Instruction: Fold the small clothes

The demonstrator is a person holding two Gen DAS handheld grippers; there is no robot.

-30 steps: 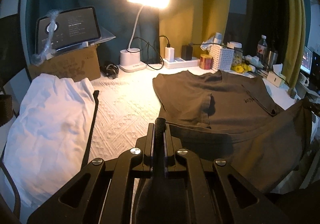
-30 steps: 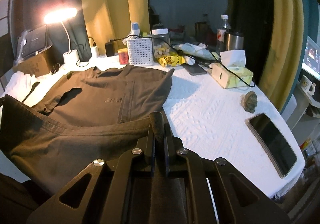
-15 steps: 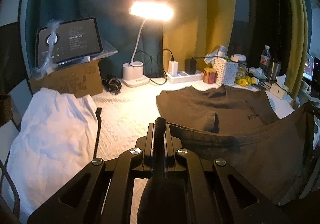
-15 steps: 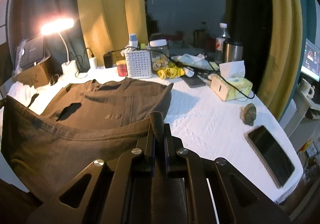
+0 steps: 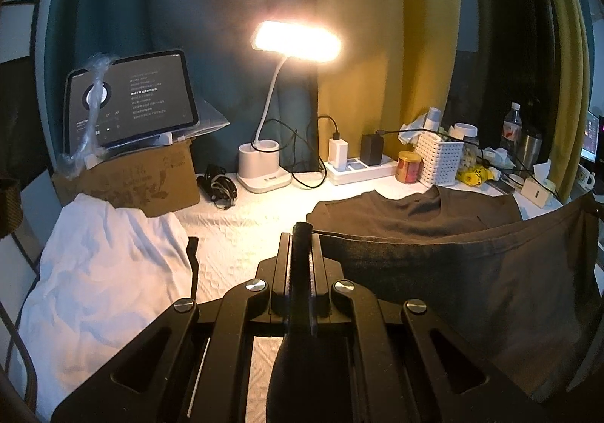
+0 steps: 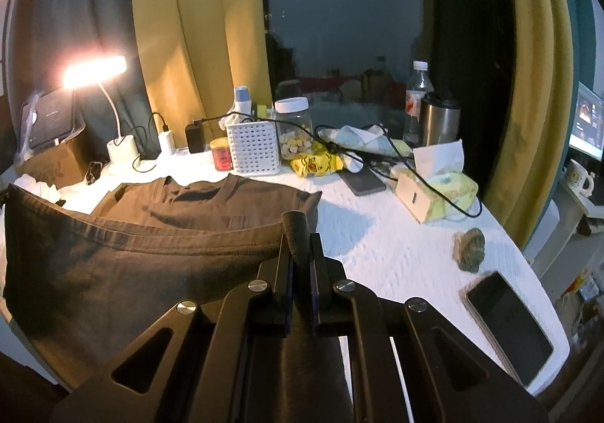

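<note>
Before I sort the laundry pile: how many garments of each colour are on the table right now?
Dark brown T-shirt: 1, hem lifted, pinched in the left tool and the right tool.
White garment: 1, crumpled at the left edge.
Total: 2 garments.

Home room, domestic setting: curtains (image 6: 181, 45), lit desk lamp (image 5: 298, 41), tablet (image 5: 132, 102), tissue box (image 6: 434, 192), snack jar (image 6: 292, 128) on a cloth-covered desk (image 6: 396, 234).

Dark grey-brown T-shirt (image 5: 472, 272); white textured tablecloth (image 6: 396, 245); mustard-yellow curtain (image 5: 389, 45); white garment (image 5: 105, 272); black tongs (image 5: 302, 234).
</note>
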